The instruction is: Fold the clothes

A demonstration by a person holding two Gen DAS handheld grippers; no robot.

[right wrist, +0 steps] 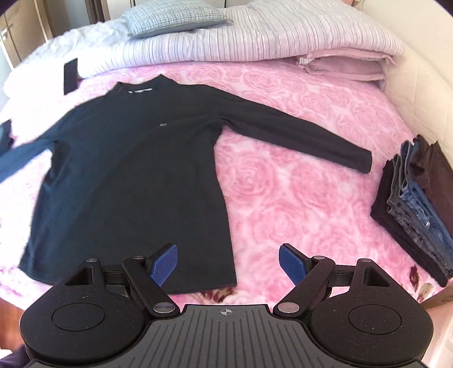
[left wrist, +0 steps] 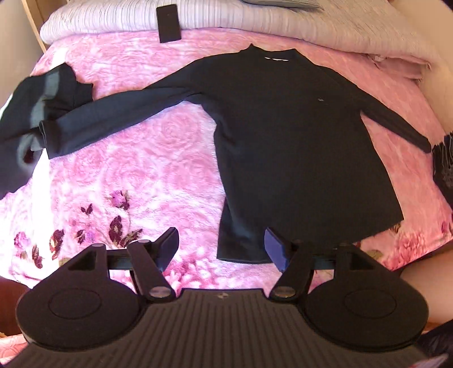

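A black long-sleeved shirt (left wrist: 283,127) lies face up and spread flat on a pink rose-patterned bedspread (left wrist: 141,169), collar toward the pillows. Both sleeves stretch outward; one cuff (left wrist: 48,138) rests near a heap of dark cloth, and the other sleeve (right wrist: 297,133) reaches toward the bed's right side. My left gripper (left wrist: 220,240) hovers above the shirt's lower hem, open, with nothing between its fingers. In the right wrist view the shirt (right wrist: 127,169) fills the left half, and my right gripper (right wrist: 226,254) hangs open and empty over its lower right corner.
A stack of folded dark clothes and jeans (right wrist: 416,203) sits at the bed's right edge. A crumpled dark garment (left wrist: 42,99) lies at the left. A flat black object (right wrist: 70,75), a striped folded duvet (right wrist: 254,36), a pillow (right wrist: 175,19) and a folded pink blanket (right wrist: 345,68) line the head end.
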